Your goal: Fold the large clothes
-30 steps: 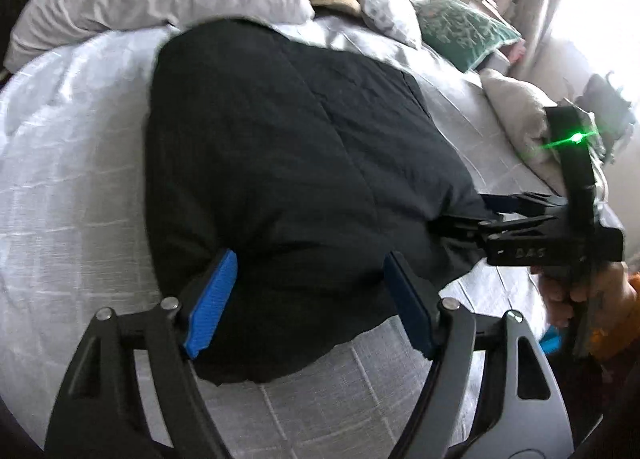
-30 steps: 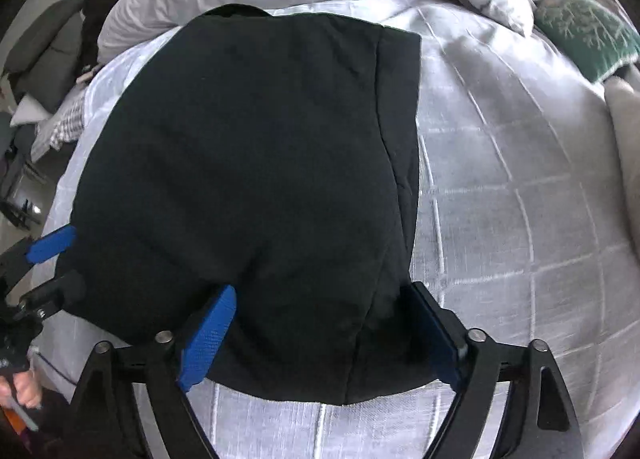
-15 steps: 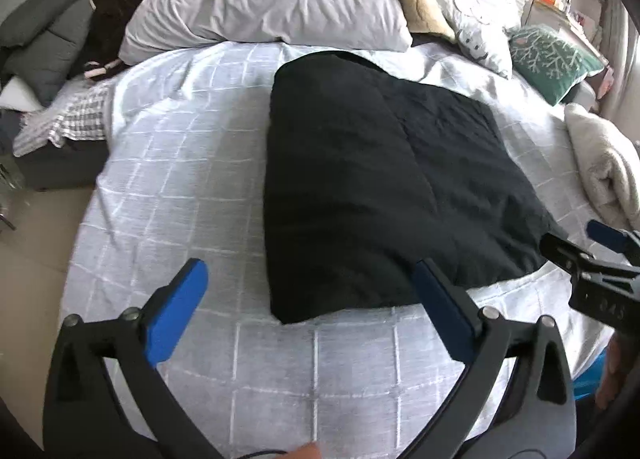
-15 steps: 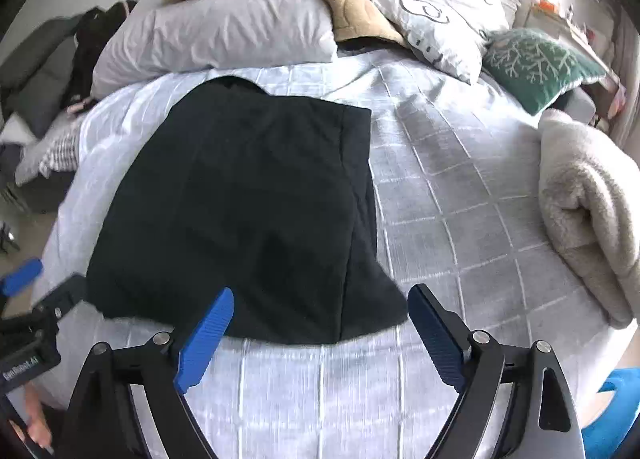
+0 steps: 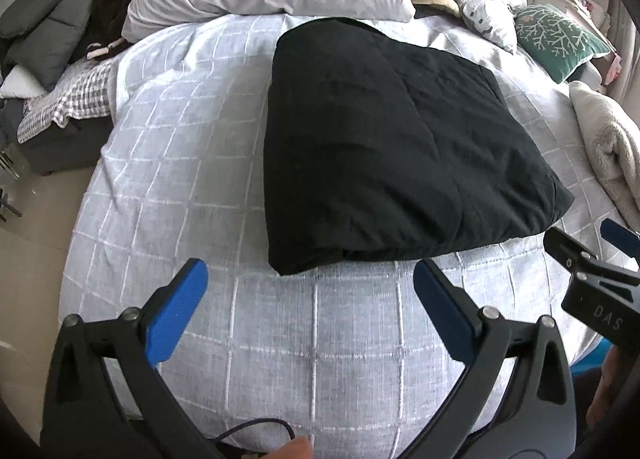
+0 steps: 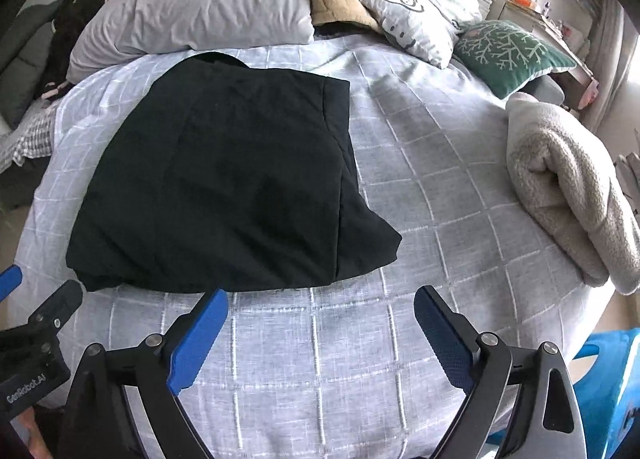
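Garment: one black folded garment (image 5: 384, 147) lying flat on the bed (image 5: 168, 179), left of middle in the right view.
Left tool (image 5: 308, 311): released, nothing between its fingers, above the quilt.
Right tool (image 6: 320, 335): released too.
Pillows: three at the head.
Blanket: one beige roll (image 6: 568, 187), well apart.

Bare grey checked bedspread (image 6: 432, 187) lies open between the black folded garment (image 6: 224, 179) and the rolled beige blanket (image 6: 568, 187) at the right edge. Pillows (image 6: 200, 19) wall the far side. Both grippers, left (image 5: 310, 299) and right (image 6: 320, 323), hang wide apart over clear cover near the garment's front hem.
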`<state>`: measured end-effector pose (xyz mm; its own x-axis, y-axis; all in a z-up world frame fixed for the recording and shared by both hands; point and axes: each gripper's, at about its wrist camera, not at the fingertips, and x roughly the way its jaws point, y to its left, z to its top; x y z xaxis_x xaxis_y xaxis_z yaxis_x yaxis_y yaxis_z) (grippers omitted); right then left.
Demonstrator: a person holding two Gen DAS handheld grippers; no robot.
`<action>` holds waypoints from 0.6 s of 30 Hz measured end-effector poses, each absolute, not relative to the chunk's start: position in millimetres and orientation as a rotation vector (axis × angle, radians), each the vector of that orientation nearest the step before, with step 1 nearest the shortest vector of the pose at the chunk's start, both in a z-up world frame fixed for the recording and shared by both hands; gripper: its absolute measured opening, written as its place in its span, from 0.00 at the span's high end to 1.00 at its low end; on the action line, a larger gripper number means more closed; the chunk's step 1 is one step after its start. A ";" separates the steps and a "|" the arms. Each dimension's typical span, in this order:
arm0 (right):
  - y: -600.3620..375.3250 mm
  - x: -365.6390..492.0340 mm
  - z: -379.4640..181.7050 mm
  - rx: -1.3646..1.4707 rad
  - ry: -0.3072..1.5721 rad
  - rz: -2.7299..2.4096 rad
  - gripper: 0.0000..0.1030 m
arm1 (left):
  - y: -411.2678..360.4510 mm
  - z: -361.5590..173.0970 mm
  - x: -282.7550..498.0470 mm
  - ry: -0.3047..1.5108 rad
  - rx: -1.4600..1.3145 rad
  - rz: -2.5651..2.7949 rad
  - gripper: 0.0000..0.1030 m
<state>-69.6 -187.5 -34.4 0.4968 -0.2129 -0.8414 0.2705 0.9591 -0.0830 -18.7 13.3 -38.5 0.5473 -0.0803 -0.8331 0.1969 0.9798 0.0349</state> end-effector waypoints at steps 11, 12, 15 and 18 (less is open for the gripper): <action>-184.6 -57.3 -43.6 0.066 1.041 -0.269 0.07 | 12.3 -45.3 -14.3 0.999 0.119 -0.152 0.01; -184.1 -56.9 -44.3 0.065 1.044 -0.264 0.07 | 11.8 -46.0 -14.1 1.004 0.118 -0.155 0.01; -180.9 -56.5 -46.6 0.058 1.051 -0.253 0.07 | 10.2 -47.5 -13.9 1.013 0.120 -0.162 0.01; -180.8 -56.5 -48.2 0.056 1.053 -0.255 0.07 | 8.6 -48.4 -14.8 1.015 0.124 -0.168 0.01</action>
